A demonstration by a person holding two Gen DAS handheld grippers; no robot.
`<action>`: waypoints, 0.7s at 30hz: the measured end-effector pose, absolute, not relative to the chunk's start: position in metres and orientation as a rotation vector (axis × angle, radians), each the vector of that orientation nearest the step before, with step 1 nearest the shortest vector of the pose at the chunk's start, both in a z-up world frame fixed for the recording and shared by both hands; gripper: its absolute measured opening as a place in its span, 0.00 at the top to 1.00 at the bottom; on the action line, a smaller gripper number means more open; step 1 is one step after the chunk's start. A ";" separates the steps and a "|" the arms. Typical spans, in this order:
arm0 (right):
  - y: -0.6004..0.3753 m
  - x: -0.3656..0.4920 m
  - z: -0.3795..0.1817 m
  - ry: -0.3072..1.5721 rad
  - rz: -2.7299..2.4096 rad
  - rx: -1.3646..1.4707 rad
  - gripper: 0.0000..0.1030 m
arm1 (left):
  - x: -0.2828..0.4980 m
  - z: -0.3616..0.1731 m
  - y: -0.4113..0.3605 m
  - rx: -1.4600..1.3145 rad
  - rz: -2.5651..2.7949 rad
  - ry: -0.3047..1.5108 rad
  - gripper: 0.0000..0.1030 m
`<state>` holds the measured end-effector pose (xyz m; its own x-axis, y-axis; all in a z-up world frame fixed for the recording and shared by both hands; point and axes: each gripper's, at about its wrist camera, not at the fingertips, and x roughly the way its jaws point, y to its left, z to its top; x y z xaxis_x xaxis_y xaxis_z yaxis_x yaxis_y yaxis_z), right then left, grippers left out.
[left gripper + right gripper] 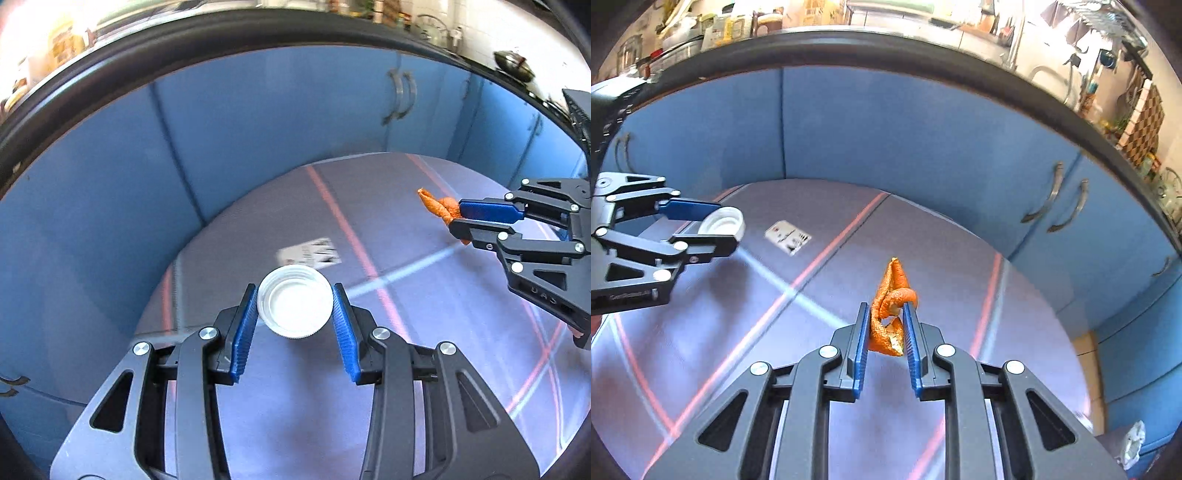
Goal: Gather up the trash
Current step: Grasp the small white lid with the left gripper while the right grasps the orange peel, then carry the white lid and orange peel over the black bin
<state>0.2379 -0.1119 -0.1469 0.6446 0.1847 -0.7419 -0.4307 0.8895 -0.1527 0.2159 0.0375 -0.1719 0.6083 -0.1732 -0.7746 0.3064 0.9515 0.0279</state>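
Note:
A white plastic lid [295, 307] sits pinched between the blue pads of my left gripper [295, 295], held above the grey floor. The right wrist view shows the same lid [724, 221] in that gripper [718, 230] at the far left. My right gripper [885, 314] is shut on a curled piece of orange peel [890, 306], which sticks out past the fingertips. In the left wrist view the peel [437, 207] and the right gripper [456, 218] hang at the right. A small printed paper scrap [788, 236] lies flat on the floor between the two grippers, also seen as the scrap [314, 252] beyond the lid.
Blue cabinet doors [886, 140] with metal handles [1052, 199] curve around the far side of the grey floor [775, 332] with its red lines. A dark countertop edge [886, 48] runs above them. A crumpled white scrap [1132, 443] lies at the lower right.

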 end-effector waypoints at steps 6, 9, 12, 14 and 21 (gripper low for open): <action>-0.149 0.184 -0.118 0.759 0.304 -0.355 0.83 | 0.190 -0.151 -0.001 0.204 -0.347 0.843 0.60; -0.169 0.164 -0.108 0.743 0.272 -0.359 0.83 | 0.175 -0.144 -0.024 0.226 -0.387 0.833 0.60; -0.188 0.141 -0.096 0.726 0.233 -0.365 0.83 | 0.161 -0.138 -0.046 0.251 -0.431 0.823 0.60; -0.204 0.126 -0.090 0.715 0.202 -0.361 0.83 | 0.154 -0.134 -0.063 0.265 -0.458 0.817 0.60; -0.254 0.078 -0.073 0.690 0.100 -0.326 0.82 | 0.121 -0.118 -0.133 0.334 -0.567 0.785 0.60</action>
